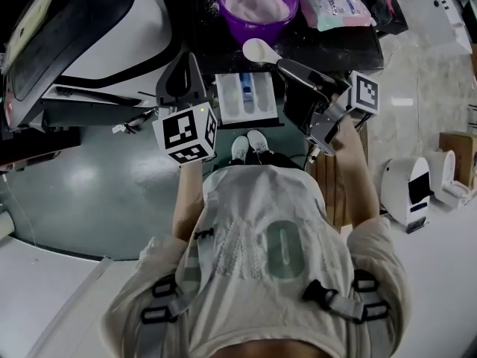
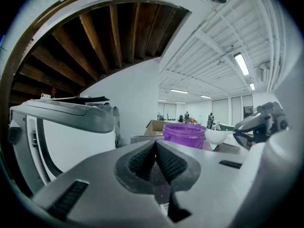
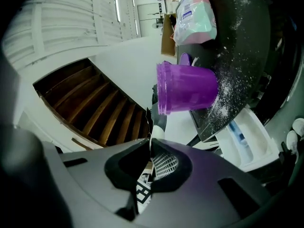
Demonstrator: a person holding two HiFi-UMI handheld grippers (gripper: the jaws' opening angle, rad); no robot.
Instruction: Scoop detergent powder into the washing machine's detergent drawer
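Just ahead of the right claw (image 3: 151, 148), whose jaws were clamped on its handle, the white scoop (image 1: 258, 49) hung between the purple tub (image 1: 257, 28) of detergent powder (image 1: 257, 2) and the open detergent drawer (image 1: 227, 99). Left claw (image 2: 156, 148): jaws together, empty.

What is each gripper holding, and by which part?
Right gripper: the white scoop, gripped at the end of its handle, bowl sticking out free. Left gripper: nothing, jaws together.

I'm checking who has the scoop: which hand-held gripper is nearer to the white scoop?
Right. The right hand-held gripper is shut on the handle of the white scoop. The left hand-held gripper, shut and empty, is apart from it, left of the drawer.
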